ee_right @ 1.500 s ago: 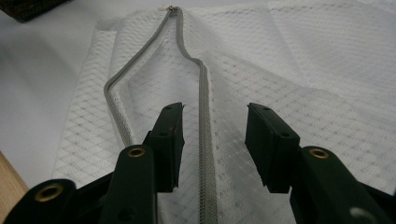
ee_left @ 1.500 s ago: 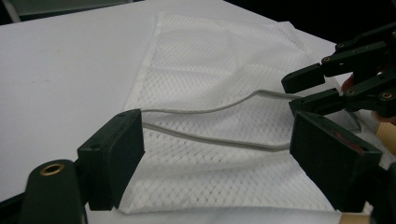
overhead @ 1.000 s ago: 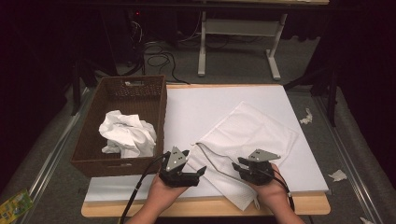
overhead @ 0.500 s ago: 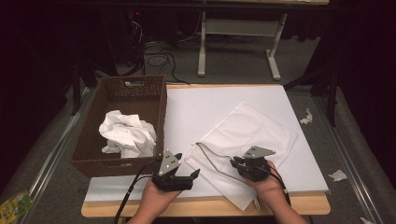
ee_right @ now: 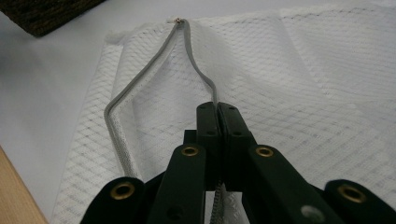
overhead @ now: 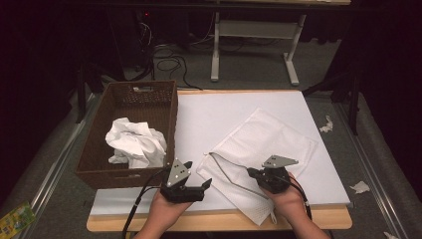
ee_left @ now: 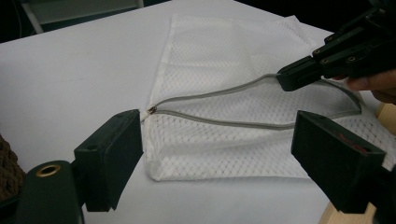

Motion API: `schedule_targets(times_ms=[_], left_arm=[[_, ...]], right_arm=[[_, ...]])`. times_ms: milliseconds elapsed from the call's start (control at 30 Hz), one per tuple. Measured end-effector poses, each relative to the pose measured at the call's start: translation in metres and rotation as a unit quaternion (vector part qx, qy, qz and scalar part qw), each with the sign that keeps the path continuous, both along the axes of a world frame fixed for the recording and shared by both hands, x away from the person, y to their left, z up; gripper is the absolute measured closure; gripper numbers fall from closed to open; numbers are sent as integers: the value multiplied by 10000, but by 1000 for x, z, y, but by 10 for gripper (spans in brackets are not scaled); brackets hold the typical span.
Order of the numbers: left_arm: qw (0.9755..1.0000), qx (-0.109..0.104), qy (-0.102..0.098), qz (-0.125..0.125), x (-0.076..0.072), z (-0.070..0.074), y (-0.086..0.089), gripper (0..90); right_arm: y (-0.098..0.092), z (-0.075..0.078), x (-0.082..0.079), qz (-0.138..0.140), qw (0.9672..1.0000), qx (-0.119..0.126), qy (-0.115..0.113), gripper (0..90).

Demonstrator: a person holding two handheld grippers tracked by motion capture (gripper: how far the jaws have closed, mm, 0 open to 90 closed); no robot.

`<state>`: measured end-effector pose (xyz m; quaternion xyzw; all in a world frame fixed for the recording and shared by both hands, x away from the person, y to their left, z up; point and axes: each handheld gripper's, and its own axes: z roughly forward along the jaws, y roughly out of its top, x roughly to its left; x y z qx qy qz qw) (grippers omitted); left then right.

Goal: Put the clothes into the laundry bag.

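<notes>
With jaws just closed, my right hand-held gripper point(ee_right: 217, 114) pinches the grey zipper edge point(ee_right: 205, 79) of the white mesh laundry bag point(overhead: 268, 144) near the worktop's point(overhead: 219, 114) front edge; my left hand-held gripper point(ee_left: 219, 140) stands open beside it.

The wicker basket point(overhead: 130, 134) walls the table's left; white board point(overhead: 224, 114) beyond the mesh bag point(overhead: 268, 139) lies open.

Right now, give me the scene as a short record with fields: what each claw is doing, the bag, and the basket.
right claw: shut on the zipper edge of the mesh bag; its jaws have just closed
left claw: open, jaws either side of the bag's near corner, not pressing it
mesh bag: white, flat on the white board, zipper open
basket: brown wicker, left of the board, holds crumpled white cloth
</notes>
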<state>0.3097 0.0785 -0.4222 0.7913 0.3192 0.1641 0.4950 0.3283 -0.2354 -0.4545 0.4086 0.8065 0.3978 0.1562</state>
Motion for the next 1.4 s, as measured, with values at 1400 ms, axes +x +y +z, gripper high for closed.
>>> schedule_targets(times_ms=[1400], left_arm=[[9798,-112,-516,1927,-25,46,133,154]], right_arm=[[-2,14,-2,186,9995,-198,-168,896]])
